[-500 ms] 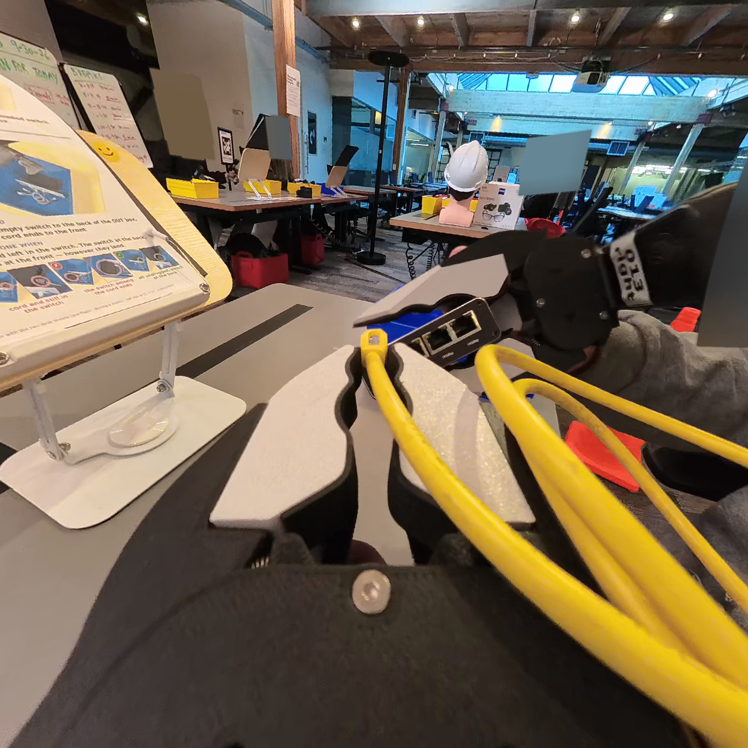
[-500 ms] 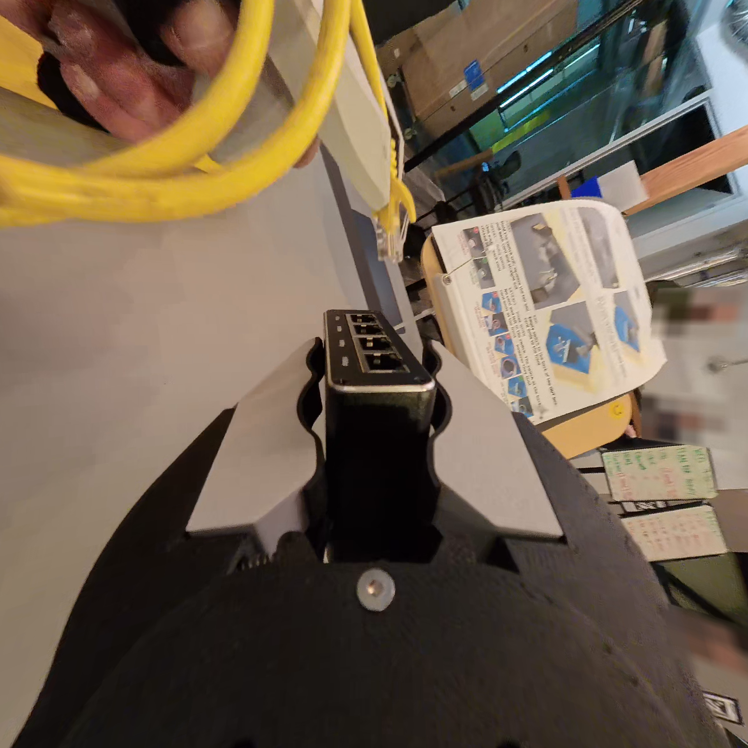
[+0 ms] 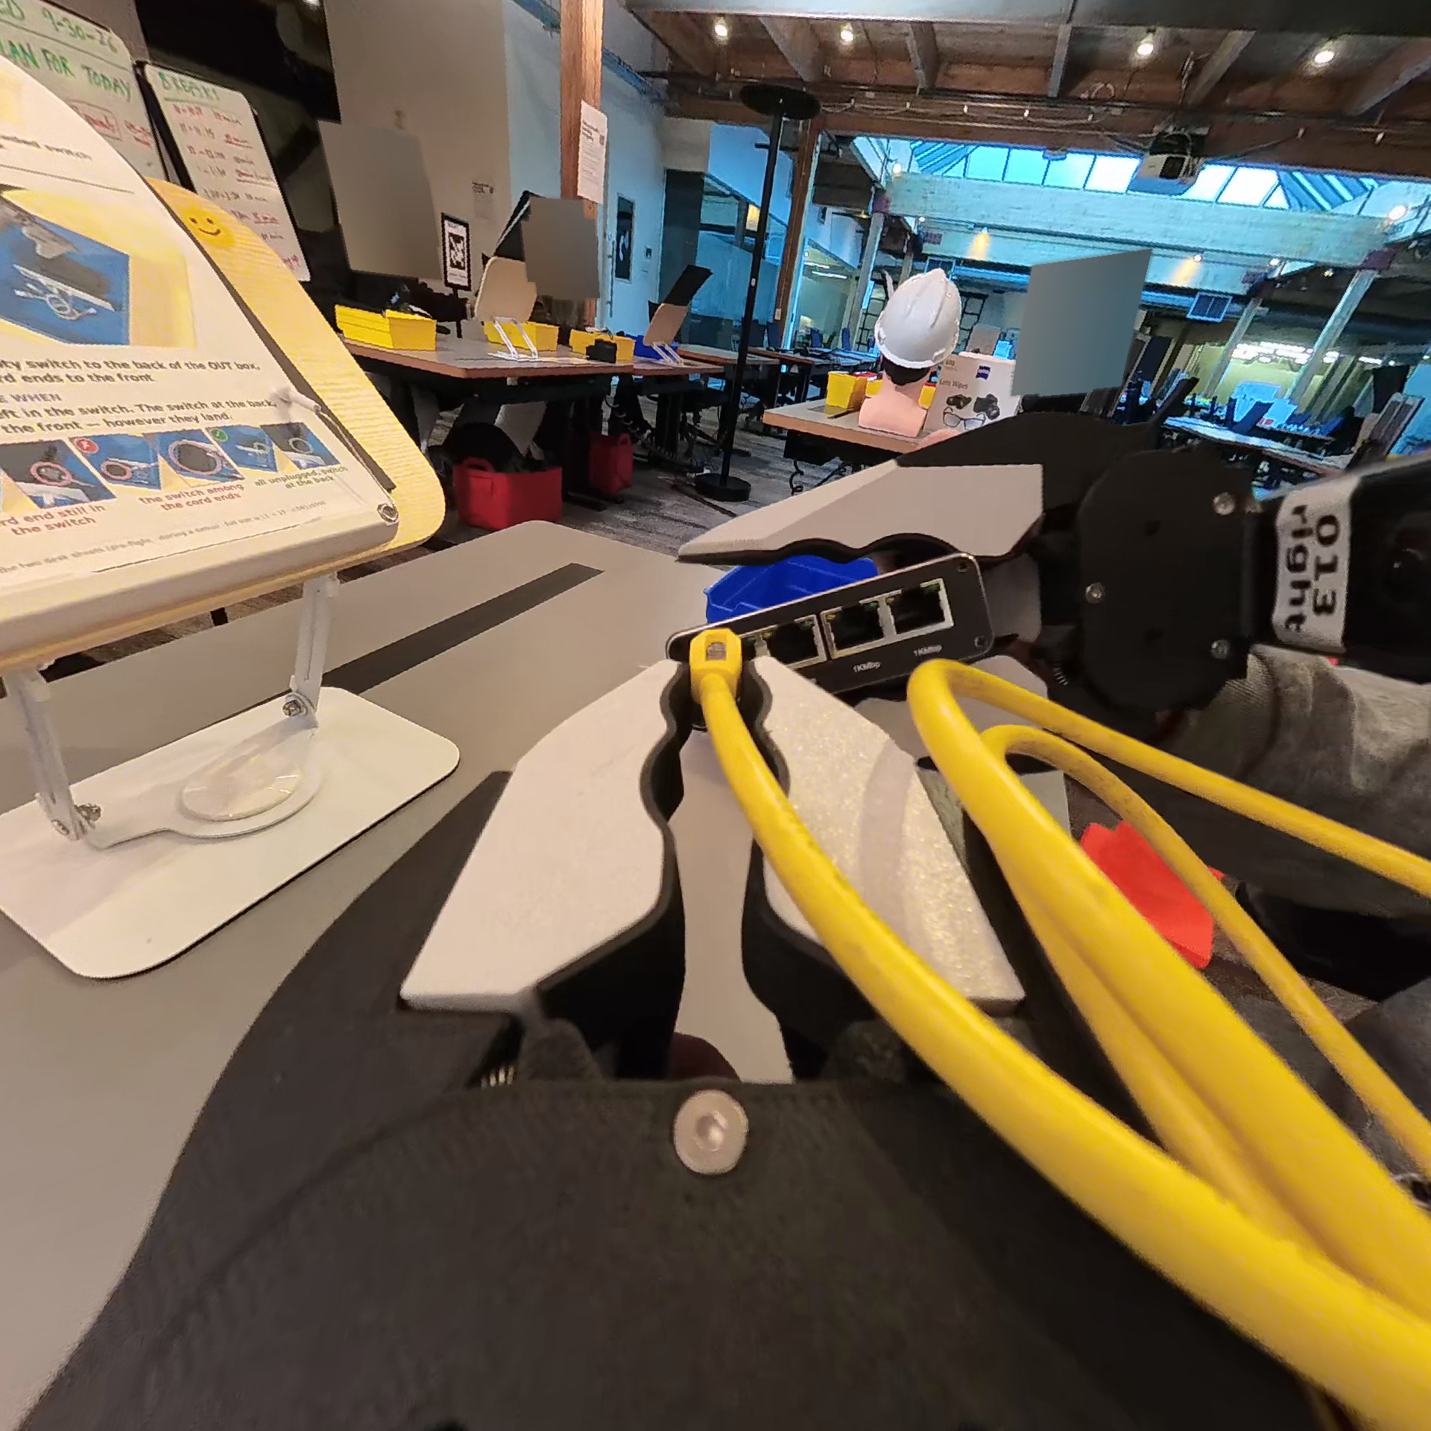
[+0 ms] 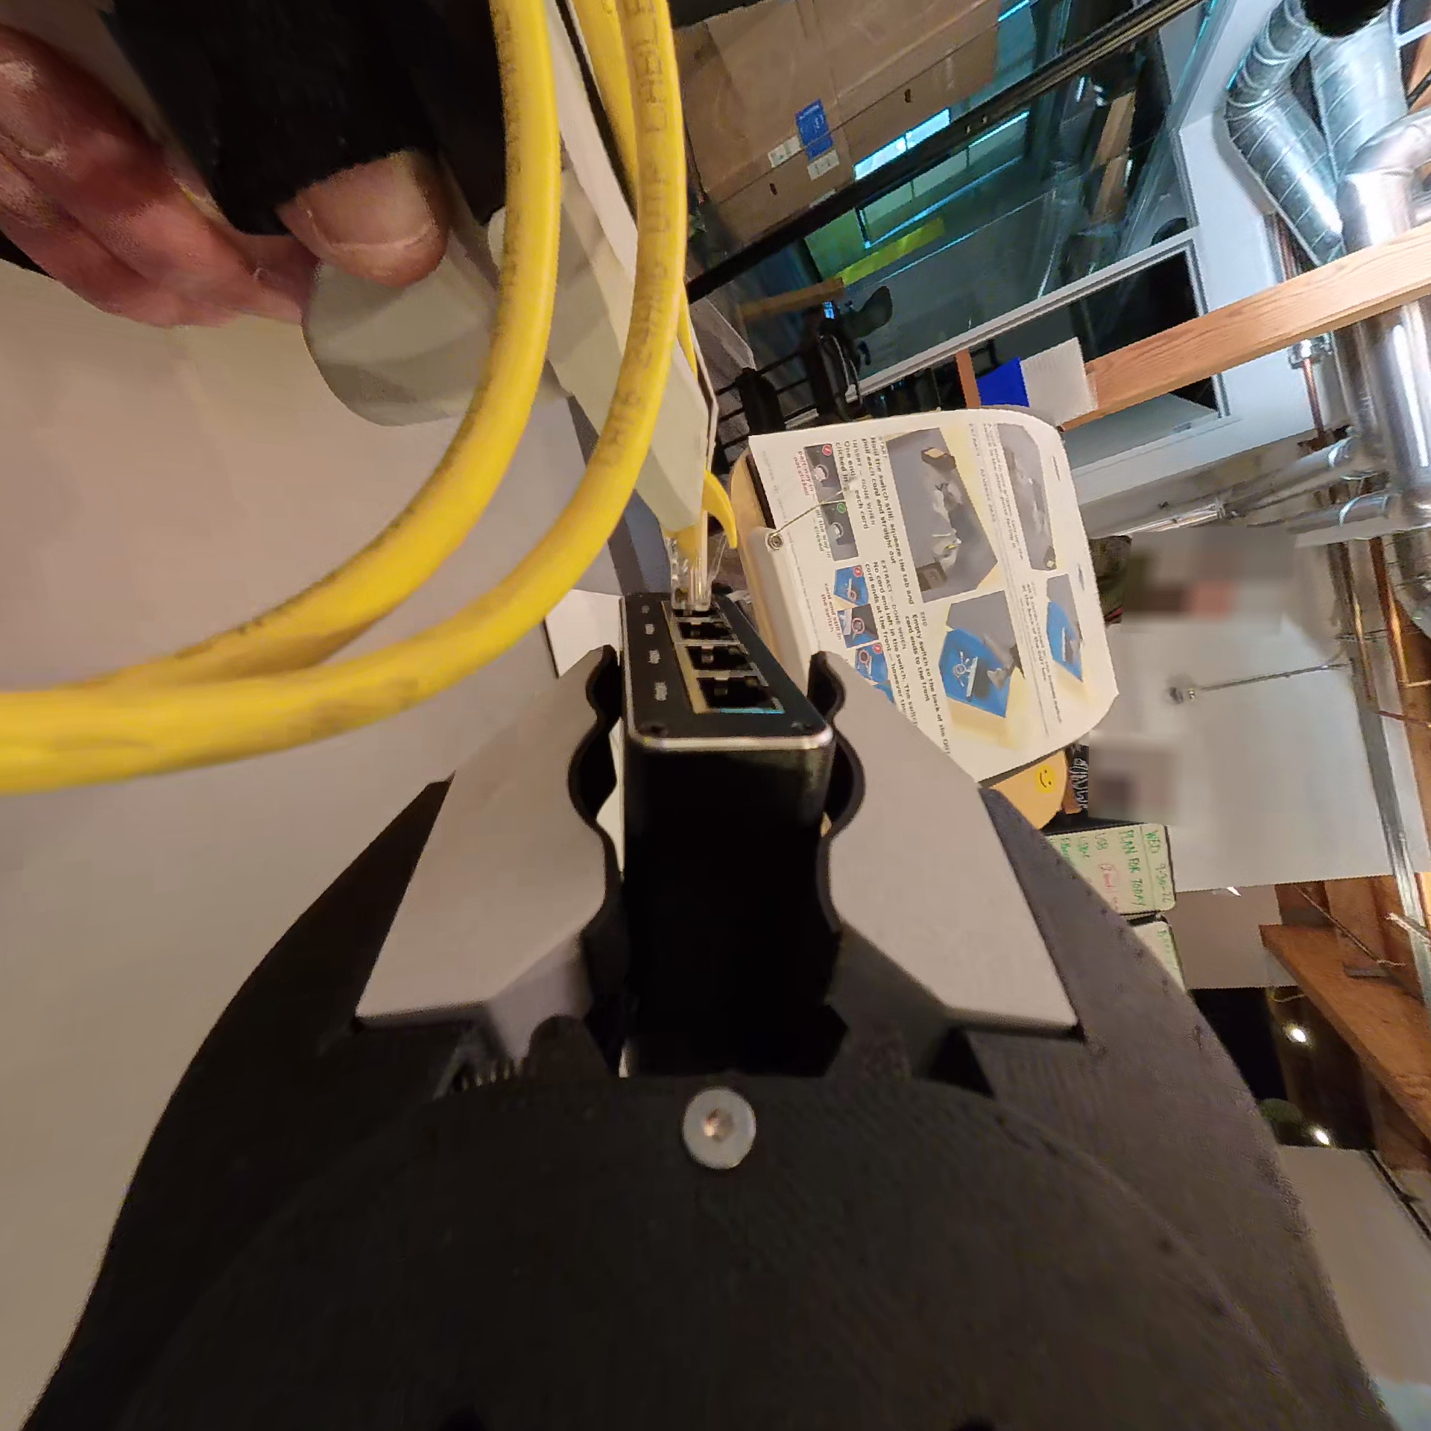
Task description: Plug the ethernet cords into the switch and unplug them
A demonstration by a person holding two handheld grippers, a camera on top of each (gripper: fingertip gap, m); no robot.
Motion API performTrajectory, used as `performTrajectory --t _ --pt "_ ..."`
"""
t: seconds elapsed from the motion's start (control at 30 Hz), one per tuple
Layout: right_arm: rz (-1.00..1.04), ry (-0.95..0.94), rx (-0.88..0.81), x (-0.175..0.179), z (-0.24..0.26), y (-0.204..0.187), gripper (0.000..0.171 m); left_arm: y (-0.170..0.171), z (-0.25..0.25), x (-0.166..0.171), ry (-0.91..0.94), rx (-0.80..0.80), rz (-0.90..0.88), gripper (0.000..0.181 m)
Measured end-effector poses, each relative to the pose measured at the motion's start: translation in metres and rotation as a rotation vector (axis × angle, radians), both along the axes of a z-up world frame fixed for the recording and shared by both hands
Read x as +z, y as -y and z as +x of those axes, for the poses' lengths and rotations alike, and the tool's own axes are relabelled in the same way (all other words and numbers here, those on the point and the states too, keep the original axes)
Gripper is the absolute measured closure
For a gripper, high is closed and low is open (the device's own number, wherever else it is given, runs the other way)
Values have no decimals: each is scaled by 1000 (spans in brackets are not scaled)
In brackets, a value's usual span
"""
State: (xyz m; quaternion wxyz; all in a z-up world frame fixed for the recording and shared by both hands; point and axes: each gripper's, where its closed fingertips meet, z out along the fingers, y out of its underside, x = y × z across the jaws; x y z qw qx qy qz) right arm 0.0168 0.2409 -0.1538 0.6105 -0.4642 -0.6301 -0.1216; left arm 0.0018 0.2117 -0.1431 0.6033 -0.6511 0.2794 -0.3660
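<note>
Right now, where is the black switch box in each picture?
Left wrist view: the switch sits right of centre, held by the right gripper.
Right wrist view: the switch stands at centre, between the gripper's fingers.
Shared landmark: the yellow cord plug at its end port.

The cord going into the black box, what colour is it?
Bright yellow. The cord shows best in the left wrist view.
</note>
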Motion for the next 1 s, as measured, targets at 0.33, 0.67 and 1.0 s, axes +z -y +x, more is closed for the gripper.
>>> performTrajectory --t 0.33,0.67,1.0 --pt "63 26 -26 2 1 -2 125 0 2 1 48 3 -26 170" --pt "108 28 -12 7 -3 4 124 -1 5 1 98 7 -65 170" --pt "113 -33 57 16 -6 15 125 4 8 7 131 -38 -91 170"
